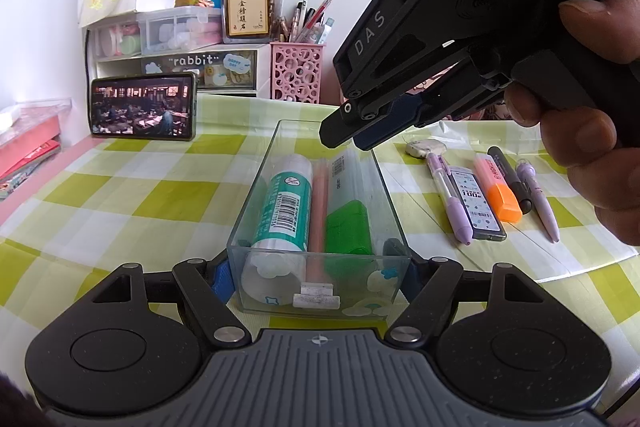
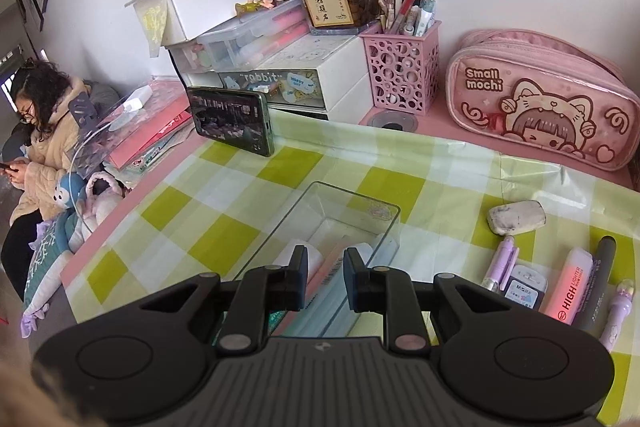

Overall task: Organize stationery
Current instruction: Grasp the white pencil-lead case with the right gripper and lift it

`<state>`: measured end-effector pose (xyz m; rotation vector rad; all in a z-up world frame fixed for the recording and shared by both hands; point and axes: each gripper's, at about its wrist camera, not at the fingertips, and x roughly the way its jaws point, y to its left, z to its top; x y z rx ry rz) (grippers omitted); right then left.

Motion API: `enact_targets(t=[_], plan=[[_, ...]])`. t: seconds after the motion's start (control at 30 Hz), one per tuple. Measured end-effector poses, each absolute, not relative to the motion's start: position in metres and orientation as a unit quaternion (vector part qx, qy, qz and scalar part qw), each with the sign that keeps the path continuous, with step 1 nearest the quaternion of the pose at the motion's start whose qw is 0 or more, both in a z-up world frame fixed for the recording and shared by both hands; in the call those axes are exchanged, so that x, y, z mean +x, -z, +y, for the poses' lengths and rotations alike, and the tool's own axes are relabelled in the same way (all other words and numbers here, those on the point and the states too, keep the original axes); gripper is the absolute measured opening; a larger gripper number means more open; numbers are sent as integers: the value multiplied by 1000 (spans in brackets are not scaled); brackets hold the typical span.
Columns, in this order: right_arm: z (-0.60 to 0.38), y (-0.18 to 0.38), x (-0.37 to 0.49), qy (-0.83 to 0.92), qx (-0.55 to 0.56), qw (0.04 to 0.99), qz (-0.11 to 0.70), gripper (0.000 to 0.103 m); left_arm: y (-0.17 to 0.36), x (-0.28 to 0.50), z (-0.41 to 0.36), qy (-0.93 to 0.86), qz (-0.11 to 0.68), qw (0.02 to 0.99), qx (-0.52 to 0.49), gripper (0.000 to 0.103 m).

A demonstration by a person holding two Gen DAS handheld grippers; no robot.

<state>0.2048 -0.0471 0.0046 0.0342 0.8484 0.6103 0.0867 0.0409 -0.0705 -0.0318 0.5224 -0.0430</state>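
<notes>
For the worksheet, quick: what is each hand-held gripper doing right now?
Left hand-held gripper: closed on the clear box.
Right hand-held gripper: narrowly open, holding nothing.

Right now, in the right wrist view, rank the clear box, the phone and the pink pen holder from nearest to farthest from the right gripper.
1. Clear box: directly beneath the right gripper.
2. Phone: beyond, up-left.
3. Pink pen holder: farthest, by the wall.

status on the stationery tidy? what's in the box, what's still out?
Done: glue stick, a pink pen and a green-capped item lie in the clear box.
In hand: left gripper clamps the box; right gripper hovers over it, holding nothing.
Left: eraser, purple pens, lead case, highlighter, black marker.
</notes>
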Motion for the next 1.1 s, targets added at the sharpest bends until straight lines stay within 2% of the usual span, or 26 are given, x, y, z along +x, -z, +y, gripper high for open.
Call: enact_targets(t=[0.27,0.5,0.67,0.9,1.1], plan=[[-84,-14,210,-238,52,893,378,21,71,87,41,21,258,966,-16,74],[-150,0,227,-143,83,895,414,21,71,87,40,21,258,966,-16,74],[-144,16,224,-166,60,877,446,21,71,86,40,21,258,966,-15,74],[-137,28,237,-111,7,872,477,20,71,86,41,21,258,966,-15,74],[-136,31,243,-130,40,861,490,33,71,86,41,21,258,966,-15,74]])
